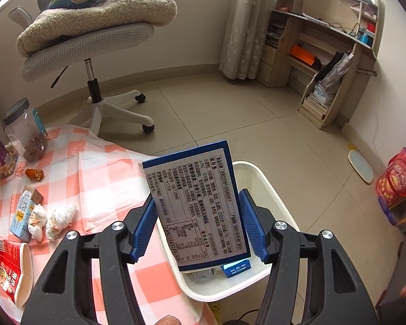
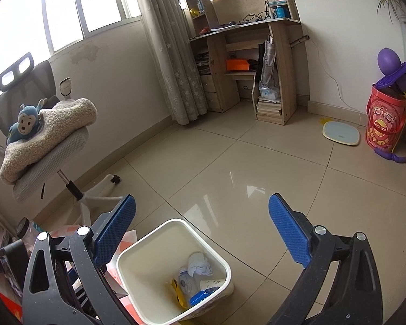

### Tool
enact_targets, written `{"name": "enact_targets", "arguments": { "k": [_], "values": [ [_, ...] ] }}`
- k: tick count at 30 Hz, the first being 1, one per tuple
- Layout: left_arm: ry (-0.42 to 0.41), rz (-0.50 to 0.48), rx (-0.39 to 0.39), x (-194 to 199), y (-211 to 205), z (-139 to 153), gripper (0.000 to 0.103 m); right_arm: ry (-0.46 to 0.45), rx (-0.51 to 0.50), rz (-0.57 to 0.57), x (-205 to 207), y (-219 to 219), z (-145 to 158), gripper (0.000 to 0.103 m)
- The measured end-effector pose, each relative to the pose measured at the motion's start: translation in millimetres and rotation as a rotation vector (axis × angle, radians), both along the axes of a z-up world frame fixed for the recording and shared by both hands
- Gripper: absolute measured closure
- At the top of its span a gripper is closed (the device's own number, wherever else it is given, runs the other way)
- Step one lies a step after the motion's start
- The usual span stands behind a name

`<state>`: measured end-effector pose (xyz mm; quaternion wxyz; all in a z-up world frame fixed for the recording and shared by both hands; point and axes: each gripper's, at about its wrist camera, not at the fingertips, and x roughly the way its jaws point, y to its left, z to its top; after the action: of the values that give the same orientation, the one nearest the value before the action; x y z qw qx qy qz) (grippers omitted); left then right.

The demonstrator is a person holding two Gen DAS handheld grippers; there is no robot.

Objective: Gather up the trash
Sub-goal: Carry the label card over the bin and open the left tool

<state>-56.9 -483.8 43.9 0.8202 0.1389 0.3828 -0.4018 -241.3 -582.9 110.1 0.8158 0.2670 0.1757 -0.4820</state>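
L gripper [image 1: 199, 228]: fingers clamped on blue-edged food box [image 1: 196, 208], held above white trash bin [image 1: 270, 187]. R gripper [image 2: 201, 233]: fingers spread, nothing held, over bin [image 2: 138, 260]. Worktop [image 1: 100, 168]: crumpled tissues [image 1: 61, 220], milk carton [image 1: 23, 212].

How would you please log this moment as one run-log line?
left gripper: shut on blue box, over white bin | right gripper: open, empty | tissues on table

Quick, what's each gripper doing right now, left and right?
Left gripper: shut on the blue-edged box, held over the white bin.
Right gripper: open, holding nothing, above the bin.
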Motion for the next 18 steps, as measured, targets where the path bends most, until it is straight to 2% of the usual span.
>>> {"name": "enact_targets", "arguments": {
  "k": [1, 3, 5, 11, 18],
  "values": [
    [0.009, -0.011, 0.009, -2, -6, -3, 0.042, -0.005, 0.001, -0.006, -3, -2, 0, 0.008],
    [0.023, -0.014, 0.022, -4, -11, -7, 0.024, -0.015, 0.004, -0.016, -8, -5, 1, 0.008],
    [0.022, -0.004, 0.018, -5, -9, -7, 0.018, -0.018, 0.004, -0.02, -11, -5, 1, 0.008],
    [-0.047, 0.026, 0.032, -6, 10, -3, 0.016, 0.006, -0.022, 0.012, -2, 9, 2, 0.008],
    [-0.142, 0.128, 0.005, 8, 65, 20, 0.015, 0.097, -0.053, 0.116, 31, 41, -6, 0.007]
  ]
}}
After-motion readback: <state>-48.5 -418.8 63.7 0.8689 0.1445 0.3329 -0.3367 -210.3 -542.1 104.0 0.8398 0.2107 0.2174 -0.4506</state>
